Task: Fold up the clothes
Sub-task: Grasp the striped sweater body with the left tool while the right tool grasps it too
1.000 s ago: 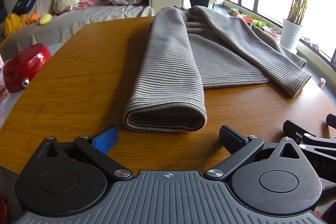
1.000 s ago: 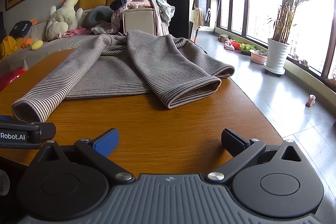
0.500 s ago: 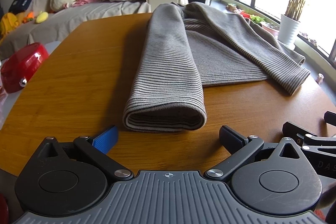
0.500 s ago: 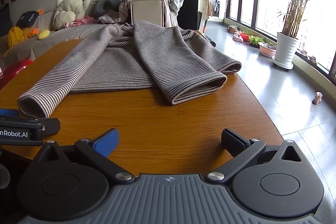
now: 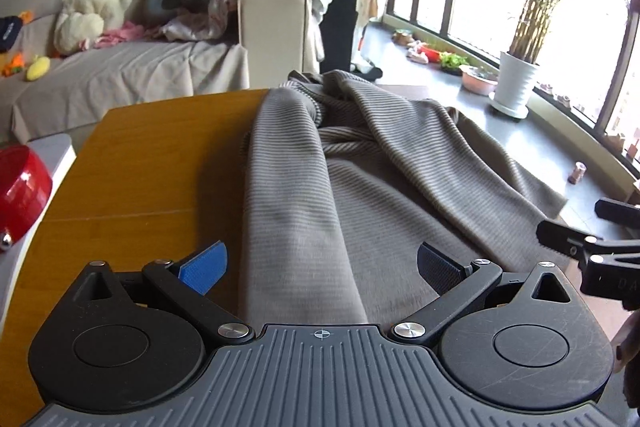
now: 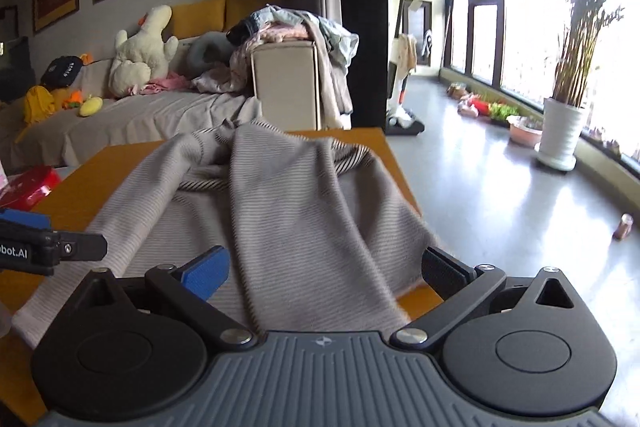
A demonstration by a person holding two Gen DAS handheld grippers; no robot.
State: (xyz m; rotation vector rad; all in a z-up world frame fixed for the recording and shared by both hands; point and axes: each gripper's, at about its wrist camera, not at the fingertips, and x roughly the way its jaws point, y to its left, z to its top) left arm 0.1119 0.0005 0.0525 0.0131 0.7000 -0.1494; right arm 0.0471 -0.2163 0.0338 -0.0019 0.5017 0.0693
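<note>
Here, at the bottom of each frame, the left gripper and right gripper both stand with fingers wide apart, each straddling a sleeve of the striped sweater (grey-brown, slightly blurred), which spreads up the centre across the wooden table.
</note>
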